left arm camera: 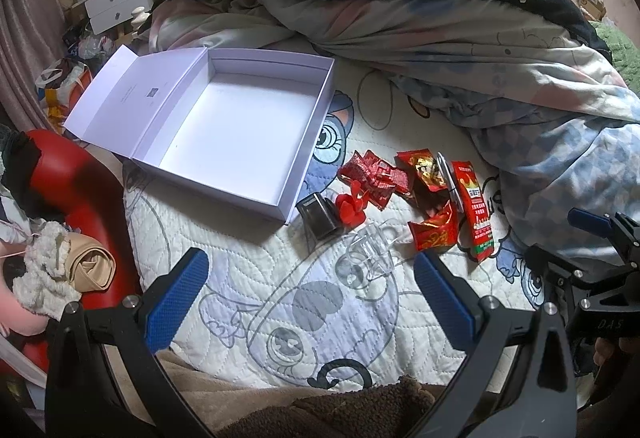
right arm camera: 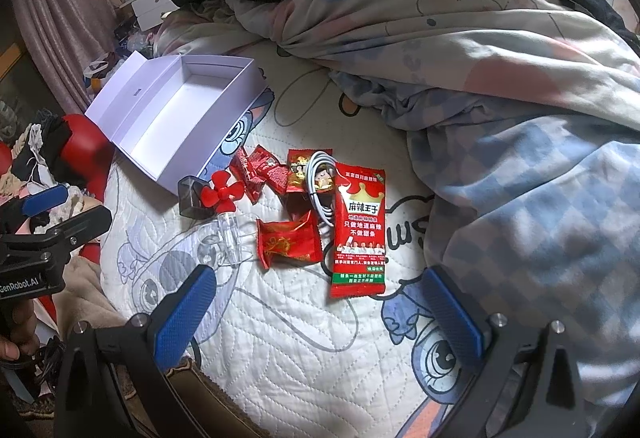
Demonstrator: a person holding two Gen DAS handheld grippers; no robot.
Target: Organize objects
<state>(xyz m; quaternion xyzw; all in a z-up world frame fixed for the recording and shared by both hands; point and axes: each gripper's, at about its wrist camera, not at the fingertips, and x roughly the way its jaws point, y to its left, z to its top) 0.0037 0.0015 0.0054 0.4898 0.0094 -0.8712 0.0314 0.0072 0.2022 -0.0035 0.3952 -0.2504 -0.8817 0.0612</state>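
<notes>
An open white box (left arm camera: 240, 126) with its lid flapped back lies empty on the bed; it also shows in the right wrist view (right arm camera: 176, 118). To its right lies a pile: small red candy wrappers (left arm camera: 376, 176) (right arm camera: 260, 170), a red snack packet (left arm camera: 478, 214) (right arm camera: 358, 230), a red-gold pouch (right arm camera: 288, 244), a white cable (right arm camera: 318, 186), a small red fan (right arm camera: 218, 194) with a clear handle (left arm camera: 366, 250), and a dark clear cap (left arm camera: 318, 216). My left gripper (left arm camera: 310, 292) is open and empty, near the clear handle. My right gripper (right arm camera: 320, 310) is open and empty below the snack packet.
A rumpled duvet (left arm camera: 440, 38) with a black star-print cover is heaped behind and to the right. A red headboard or cushion (left arm camera: 76, 182) and loose clothes lie at the left. A cluttered white drawer unit (left arm camera: 116, 4) stands far left.
</notes>
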